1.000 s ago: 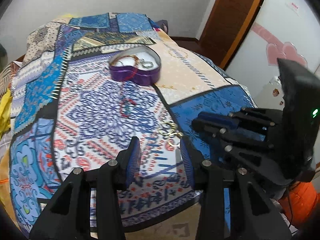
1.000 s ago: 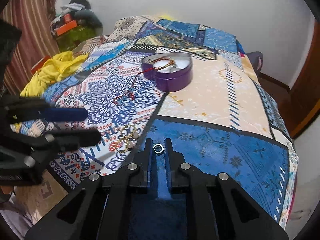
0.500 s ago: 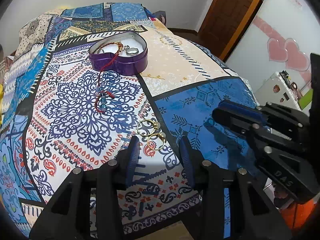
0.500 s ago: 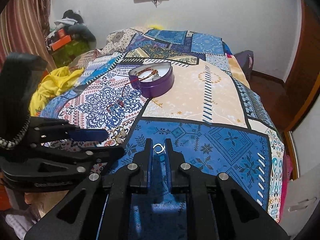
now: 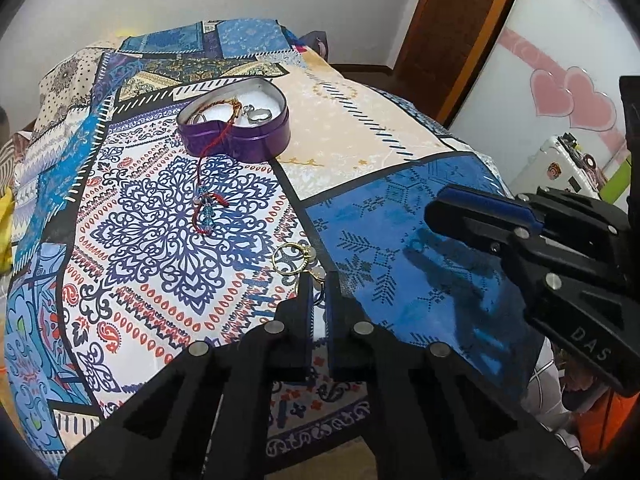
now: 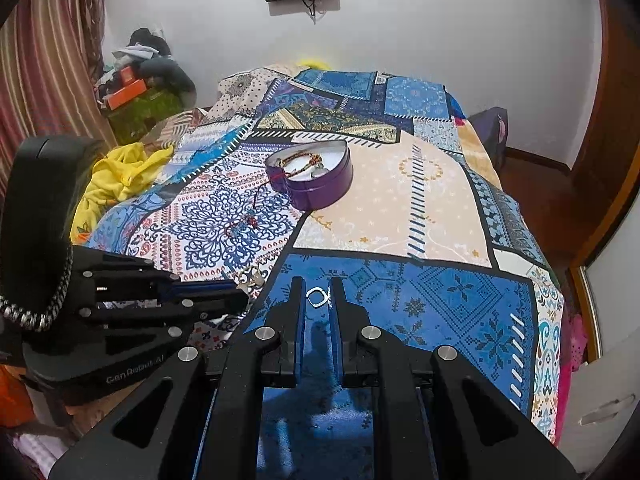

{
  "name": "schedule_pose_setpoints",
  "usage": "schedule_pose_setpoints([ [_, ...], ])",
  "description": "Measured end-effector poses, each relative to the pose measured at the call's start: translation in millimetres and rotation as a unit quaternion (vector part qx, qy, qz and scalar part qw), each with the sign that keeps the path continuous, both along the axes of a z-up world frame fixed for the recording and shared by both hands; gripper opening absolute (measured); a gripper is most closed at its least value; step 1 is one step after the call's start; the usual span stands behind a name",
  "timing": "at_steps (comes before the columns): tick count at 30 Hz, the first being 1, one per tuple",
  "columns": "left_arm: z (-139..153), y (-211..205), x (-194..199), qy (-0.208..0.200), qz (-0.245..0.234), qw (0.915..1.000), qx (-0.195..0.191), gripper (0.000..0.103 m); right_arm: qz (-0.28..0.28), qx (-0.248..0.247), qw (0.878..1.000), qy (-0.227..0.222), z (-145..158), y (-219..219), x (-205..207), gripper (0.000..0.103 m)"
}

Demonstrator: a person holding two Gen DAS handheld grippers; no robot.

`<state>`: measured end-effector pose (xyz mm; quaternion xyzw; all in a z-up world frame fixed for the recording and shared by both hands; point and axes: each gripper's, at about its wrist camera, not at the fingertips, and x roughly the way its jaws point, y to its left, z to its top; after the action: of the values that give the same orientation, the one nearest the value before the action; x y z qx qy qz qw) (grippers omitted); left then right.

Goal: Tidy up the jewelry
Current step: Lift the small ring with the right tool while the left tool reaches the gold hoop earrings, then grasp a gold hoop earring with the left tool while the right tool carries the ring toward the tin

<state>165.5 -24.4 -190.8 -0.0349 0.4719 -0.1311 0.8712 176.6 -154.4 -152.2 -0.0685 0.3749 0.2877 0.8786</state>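
Pinching gold earrings (image 5: 308,266) in left gripper (image 5: 319,280), jaws just closed

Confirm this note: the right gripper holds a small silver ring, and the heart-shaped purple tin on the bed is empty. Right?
Not quite. The right gripper does hold the silver ring, but the purple tin is not empty: the left wrist view shows jewelry inside, with a red cord trailing over its rim.

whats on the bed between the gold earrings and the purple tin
The red cord bracelet with blue beads, its cord trailing over the purple tin's rim; clearest in the left wrist view, above the gold earrings.
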Motion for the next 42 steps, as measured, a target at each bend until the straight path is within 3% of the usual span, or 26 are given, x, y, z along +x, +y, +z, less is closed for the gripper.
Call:
schedule_pose_setpoints([
  [12, 28, 20, -7, -0.040, 0.015, 0.9990, -0.013, 0.000, 0.001, 0.005, 1.000, -0.019, 15, 6, 1, 0.010],
  [16, 29, 27, -3, -0.033, 0.013, 0.9992, -0.016, 0.000, 0.001, 0.008, 1.000, -0.024, 20, 8, 3, 0.010],
  [19, 20, 28, -1, -0.014, 0.009, 0.9998, -0.009, 0.011, 0.001, 0.008, 1.000, -0.022, 19, 8, 5, 0.010],
  [21, 13, 27, 0, -0.004, 0.008, 0.9999, -0.007, 0.028, 0.001, 0.007, 1.000, -0.019, 17, 8, 6, 0.010],
  [23, 6, 25, 1, 0.004, 0.006, 1.0000, -0.004, 0.031, 0.001, 0.004, 1.000, -0.015, 15, 8, 7, 0.010],
  [26, -8, 22, 7, 0.022, 0.006, 0.9997, 0.000, 0.031, 0.001, 0.002, 1.000, -0.010, 11, 9, 9, 0.010],
  [31, -11, 25, 13, 0.017, 0.016, 0.9997, -0.006, 0.031, 0.001, 0.002, 1.000, -0.005, 8, 7, 11, 0.010],
  [33, -12, 25, 14, 0.015, 0.018, 0.9997, 0.001, 0.020, 0.000, 0.003, 1.000, -0.003, 7, 7, 11, 0.010],
  [42, -8, 26, 9, 0.002, 0.022, 0.9997, 0.008, 0.020, 0.000, 0.007, 1.000, -0.002, 8, 7, 12, 0.010],
])
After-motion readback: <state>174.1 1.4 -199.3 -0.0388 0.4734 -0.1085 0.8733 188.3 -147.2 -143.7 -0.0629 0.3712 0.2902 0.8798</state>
